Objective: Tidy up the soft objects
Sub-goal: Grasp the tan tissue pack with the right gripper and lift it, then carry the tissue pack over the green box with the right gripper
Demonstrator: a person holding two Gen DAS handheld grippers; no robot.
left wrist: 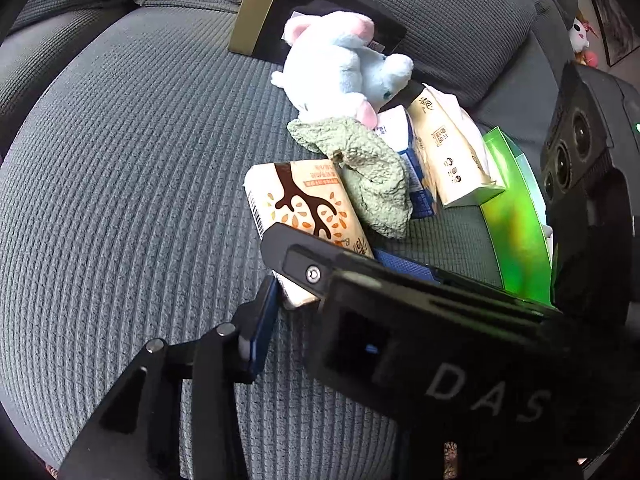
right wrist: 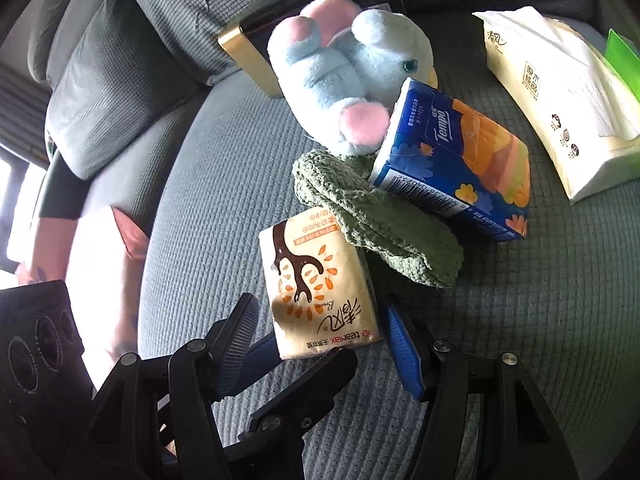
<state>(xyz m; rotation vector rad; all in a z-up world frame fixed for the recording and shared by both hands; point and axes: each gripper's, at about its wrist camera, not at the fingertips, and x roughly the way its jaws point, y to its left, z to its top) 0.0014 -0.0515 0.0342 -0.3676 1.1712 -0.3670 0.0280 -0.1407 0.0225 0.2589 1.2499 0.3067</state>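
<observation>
A cream tissue pack with a brown tree print [right wrist: 320,292] lies on the grey sofa seat [right wrist: 200,208]. My right gripper [right wrist: 320,340] stands open around its near end, one blue pad on each side. In the left wrist view the same pack [left wrist: 304,208] lies between blue pads, but the right gripper's black body covers them, so my left gripper's state is unclear. A green knitted cloth [right wrist: 376,224] lies partly over the pack. Behind it are a light-blue plush elephant [right wrist: 352,68], a blue Tempo tissue pack [right wrist: 456,156] and a large cream tissue pack [right wrist: 560,92].
A black box with a gold edge [left wrist: 256,12] leans on the back cushion behind the plush. A green box [left wrist: 516,216] stands at the right. A person's arm [right wrist: 100,272] shows at the left beside the sofa.
</observation>
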